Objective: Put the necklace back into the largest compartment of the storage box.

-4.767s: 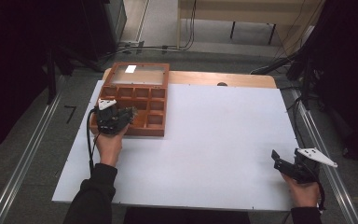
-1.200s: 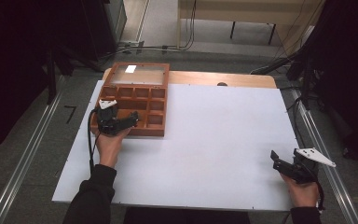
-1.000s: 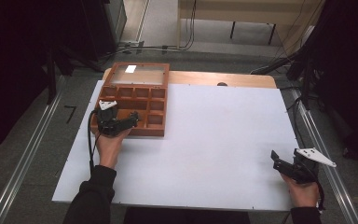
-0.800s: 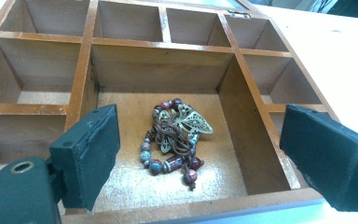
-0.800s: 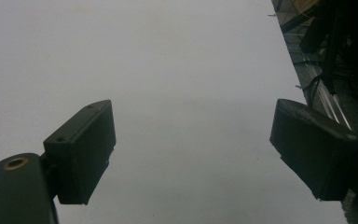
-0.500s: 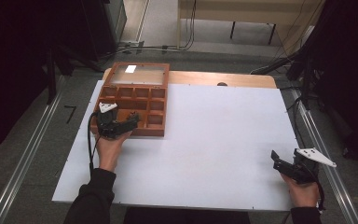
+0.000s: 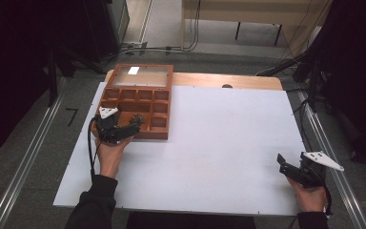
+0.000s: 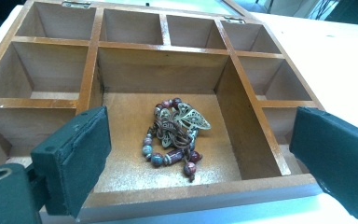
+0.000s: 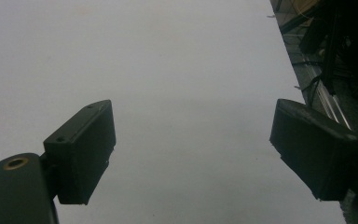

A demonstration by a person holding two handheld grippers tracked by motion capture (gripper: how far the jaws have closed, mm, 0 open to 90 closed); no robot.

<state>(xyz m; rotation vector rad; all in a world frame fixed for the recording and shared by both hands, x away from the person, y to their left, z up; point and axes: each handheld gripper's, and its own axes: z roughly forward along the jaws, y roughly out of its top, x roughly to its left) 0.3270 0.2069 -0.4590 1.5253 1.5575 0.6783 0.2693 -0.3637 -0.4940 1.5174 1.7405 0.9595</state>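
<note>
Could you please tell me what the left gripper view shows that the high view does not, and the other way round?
The left gripper view alone makes out a beaded bracelet with a brass leaf charm lying in the large middle compartment, between that gripper's open jaws. The high view alone takes in the raised glass lid, the white table, the left gripper at the box's near edge, and the right gripper open at the near right corner. Both show the wooden box and its dividers.
</note>
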